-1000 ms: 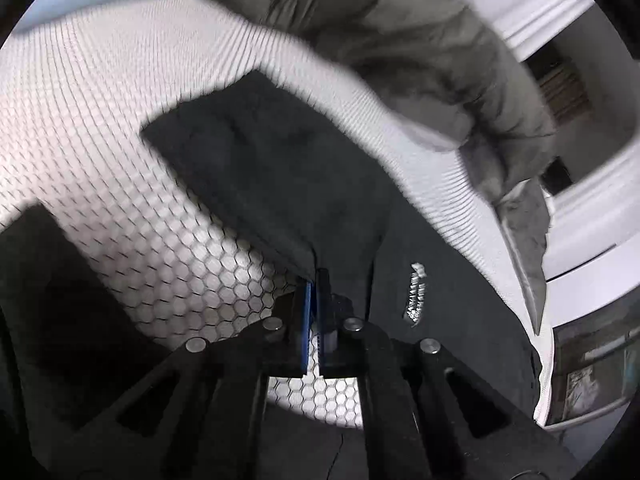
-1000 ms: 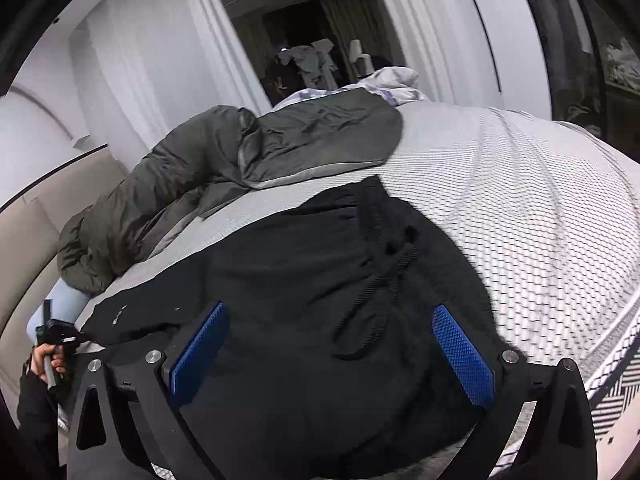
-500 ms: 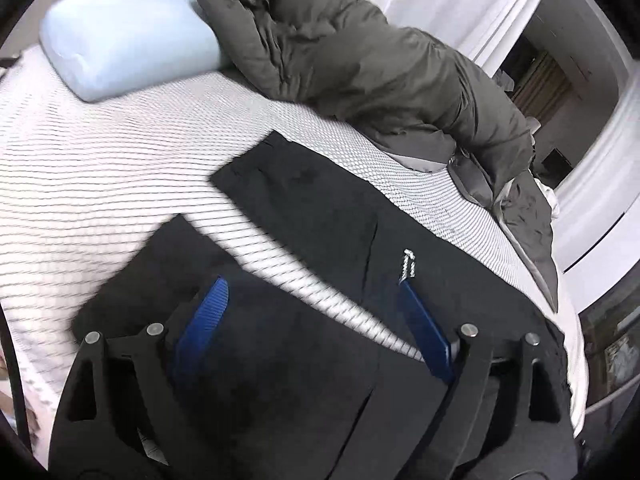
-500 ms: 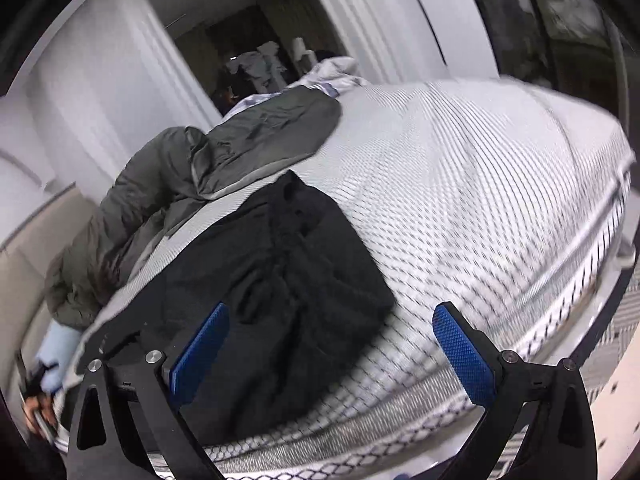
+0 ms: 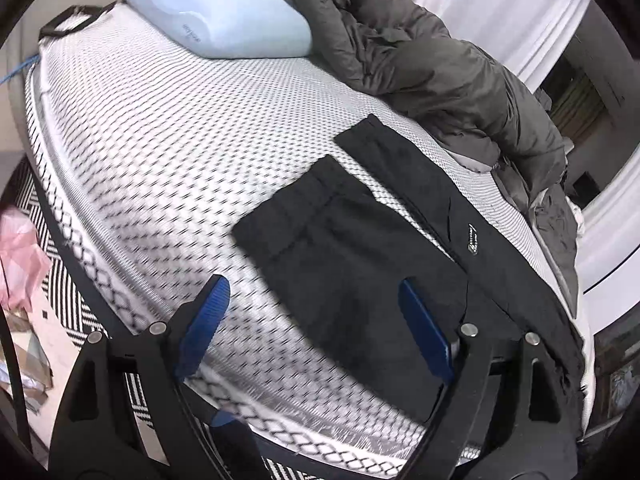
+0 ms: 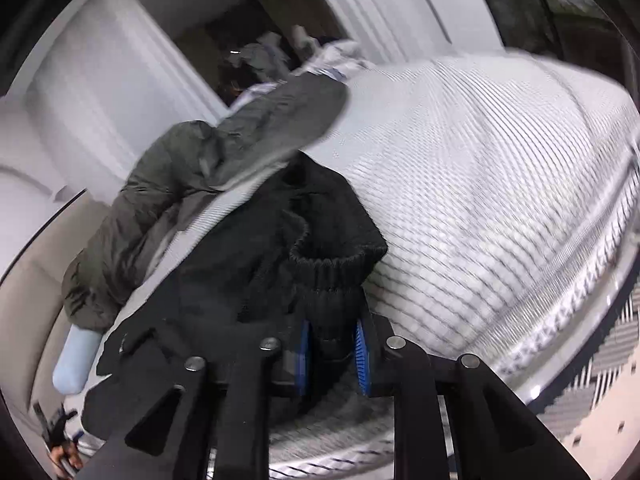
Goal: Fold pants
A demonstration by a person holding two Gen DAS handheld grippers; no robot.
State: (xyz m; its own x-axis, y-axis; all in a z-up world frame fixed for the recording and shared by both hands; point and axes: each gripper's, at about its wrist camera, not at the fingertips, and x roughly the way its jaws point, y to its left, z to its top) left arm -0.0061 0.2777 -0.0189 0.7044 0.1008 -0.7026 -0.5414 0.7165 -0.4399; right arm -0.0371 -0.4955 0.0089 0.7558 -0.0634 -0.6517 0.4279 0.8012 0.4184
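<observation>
Pants (image 6: 256,280) waistband pinched by right hand-held gripper (image 6: 332,356), left hand-held gripper (image 5: 316,328) spread

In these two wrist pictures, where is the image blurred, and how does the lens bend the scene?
Left wrist view: motion blur smears the white mesh-patterned mattress near the open left gripper; the black pants are sharper. Right wrist view: blur over the whole bed and the grey padded jacket; the right gripper is shut on the ribbed waistband. Both fisheye views curve the bed's edges.

Two close wrist views, opposite ends of pants (image 5: 360,264) on mattress (image 5: 160,152).
</observation>
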